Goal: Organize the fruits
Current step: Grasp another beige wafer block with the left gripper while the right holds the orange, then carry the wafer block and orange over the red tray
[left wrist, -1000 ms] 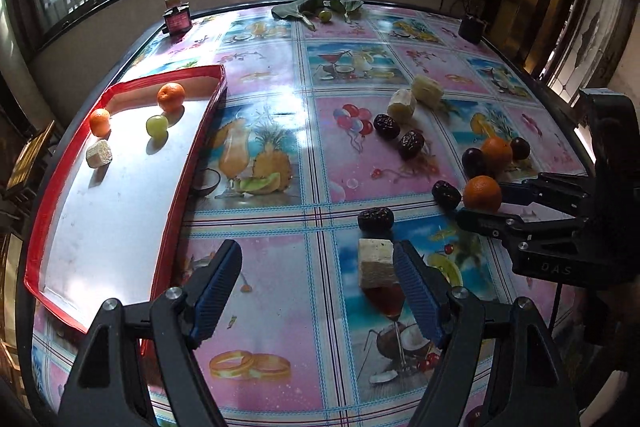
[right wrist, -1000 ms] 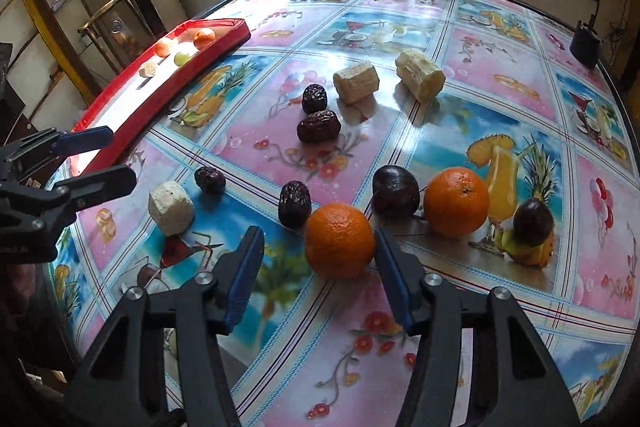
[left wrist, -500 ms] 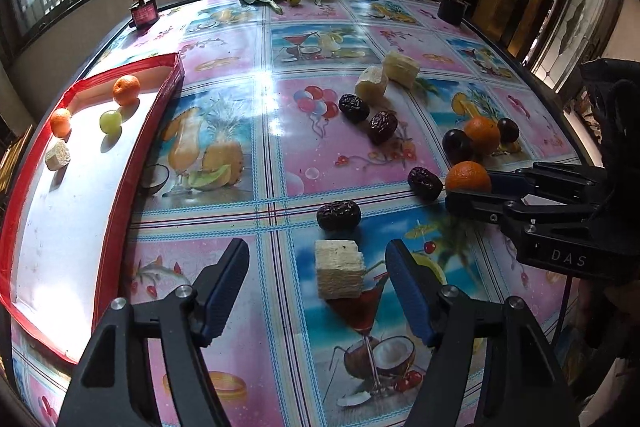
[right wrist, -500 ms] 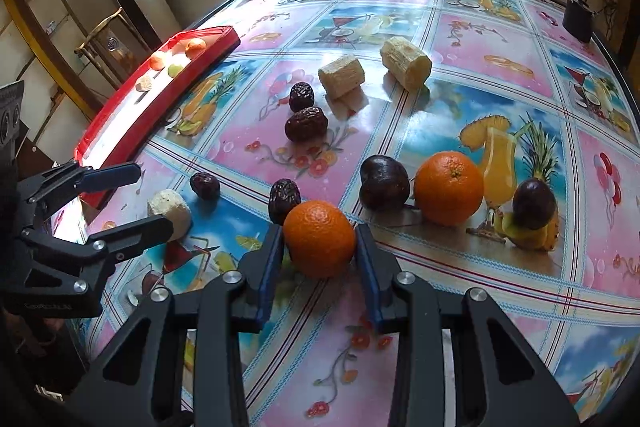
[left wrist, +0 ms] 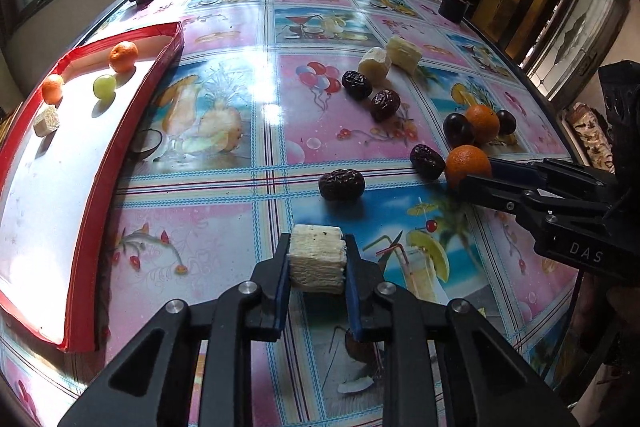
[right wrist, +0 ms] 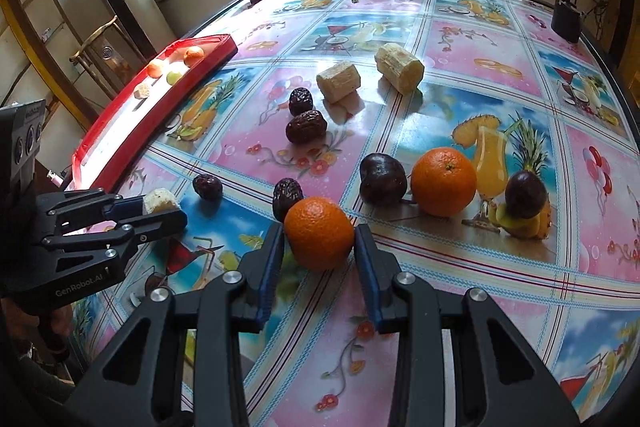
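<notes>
On the tabletop's left edge, tray (left wrist: 120,143) holds four fruits; left gripper (left wrist: 317,263) pinches cane (left wrist: 318,257), right gripper (right wrist: 319,239) clamps orange (right wrist: 319,233); most remain loose

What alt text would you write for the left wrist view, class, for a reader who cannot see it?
The left gripper clamps a pale sugarcane chunk above a fruit-print tablecloth. At right, the right gripper grips an orange among dark dates. At left, a red tray holds two tangerines, a green grape and another cane chunk.
</notes>
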A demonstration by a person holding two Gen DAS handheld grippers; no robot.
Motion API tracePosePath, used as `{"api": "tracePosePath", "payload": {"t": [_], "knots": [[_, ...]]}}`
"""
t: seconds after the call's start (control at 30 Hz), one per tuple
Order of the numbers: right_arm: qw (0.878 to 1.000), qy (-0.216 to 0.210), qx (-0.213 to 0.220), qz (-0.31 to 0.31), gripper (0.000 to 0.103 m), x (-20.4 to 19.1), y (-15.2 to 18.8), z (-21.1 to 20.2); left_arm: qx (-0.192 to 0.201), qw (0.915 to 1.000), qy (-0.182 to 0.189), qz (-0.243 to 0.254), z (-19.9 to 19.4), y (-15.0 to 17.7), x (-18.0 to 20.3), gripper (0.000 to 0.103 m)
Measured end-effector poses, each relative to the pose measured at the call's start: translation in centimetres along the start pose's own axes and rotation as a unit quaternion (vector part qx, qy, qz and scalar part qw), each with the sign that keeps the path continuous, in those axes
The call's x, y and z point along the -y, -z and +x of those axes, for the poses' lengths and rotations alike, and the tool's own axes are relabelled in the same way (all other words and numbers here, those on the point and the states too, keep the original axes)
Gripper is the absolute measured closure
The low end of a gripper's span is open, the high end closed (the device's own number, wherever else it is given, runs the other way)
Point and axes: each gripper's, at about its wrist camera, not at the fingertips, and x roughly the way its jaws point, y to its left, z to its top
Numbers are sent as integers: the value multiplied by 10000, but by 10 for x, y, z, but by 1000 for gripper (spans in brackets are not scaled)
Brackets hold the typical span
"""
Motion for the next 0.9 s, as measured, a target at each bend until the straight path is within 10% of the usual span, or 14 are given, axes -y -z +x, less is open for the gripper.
{"api": "tracePosePath", "payload": {"t": [0.9], "knots": [[9950,968,50,-227,67,-30,-2,1,250,9992,301,11,-7,-1,-6,81]]}}
